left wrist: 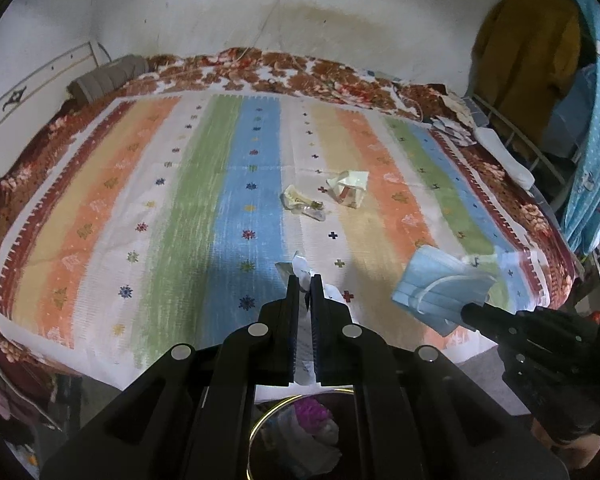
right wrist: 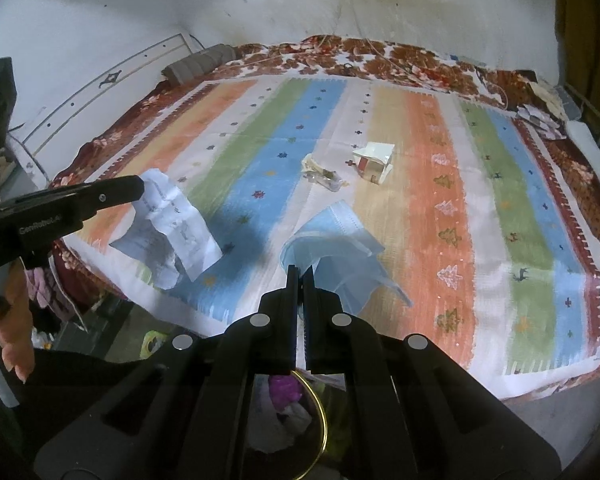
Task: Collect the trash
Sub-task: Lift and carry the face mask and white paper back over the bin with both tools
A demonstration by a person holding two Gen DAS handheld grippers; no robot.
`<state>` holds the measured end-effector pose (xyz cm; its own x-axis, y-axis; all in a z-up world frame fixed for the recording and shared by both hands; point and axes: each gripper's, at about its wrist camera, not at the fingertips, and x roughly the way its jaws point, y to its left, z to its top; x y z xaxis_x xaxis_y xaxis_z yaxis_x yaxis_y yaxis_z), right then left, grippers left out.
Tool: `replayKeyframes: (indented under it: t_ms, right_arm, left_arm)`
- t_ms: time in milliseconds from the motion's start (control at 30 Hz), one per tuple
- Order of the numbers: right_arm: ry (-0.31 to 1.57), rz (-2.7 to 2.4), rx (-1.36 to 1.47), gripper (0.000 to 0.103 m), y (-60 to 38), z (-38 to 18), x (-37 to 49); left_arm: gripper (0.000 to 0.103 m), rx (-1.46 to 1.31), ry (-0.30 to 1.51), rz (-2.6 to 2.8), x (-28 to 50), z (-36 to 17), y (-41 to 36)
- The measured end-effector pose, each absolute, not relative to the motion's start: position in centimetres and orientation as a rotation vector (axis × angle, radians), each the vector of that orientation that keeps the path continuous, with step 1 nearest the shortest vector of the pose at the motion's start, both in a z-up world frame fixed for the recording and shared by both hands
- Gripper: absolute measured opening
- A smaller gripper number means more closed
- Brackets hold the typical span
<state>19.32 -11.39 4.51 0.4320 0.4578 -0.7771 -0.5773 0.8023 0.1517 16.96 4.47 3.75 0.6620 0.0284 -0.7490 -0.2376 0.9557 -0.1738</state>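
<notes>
While a gold-rimmed bin (left wrist: 300, 432) sits below, left claw (left wrist: 305, 280) pinches crumpled paper (right wrist: 172, 224); right claw (right wrist: 299, 272) pinches blue face mask (right wrist: 332, 248). Farther, on striped bedspread (left wrist: 140, 200): two wrappers (left wrist: 304, 202).

clear: striped bedcover (left wrist: 148, 216) from 9 to 12 o'clock, open passage | blocked: crumpled wrapper (left wrist: 302, 200) and folded carton (left wrist: 350, 188) at 12 o'clock, mid-bed | far edge: wall (left wrist: 180, 12) | below: gold-rimmed bin (left wrist: 260, 420) at 6 o'clock, mouth open
</notes>
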Motion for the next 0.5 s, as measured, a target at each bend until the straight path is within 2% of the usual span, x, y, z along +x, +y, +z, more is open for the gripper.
replayKeyframes:
  t_ms: [333,500]
  right_arm:
    - [0.895,0.689,-0.135,0.001,-12.6,4.8,15.0]
    - [0.885,0.689,-0.148,0.001,-13.2,4.5,13.0]
  left_arm:
    - [0.005,-0.253,0.798,0.124,12.9,4.1,2.7]
    - [0.005,-0.154,0.777,0.164,11.2,3.8,1.1]
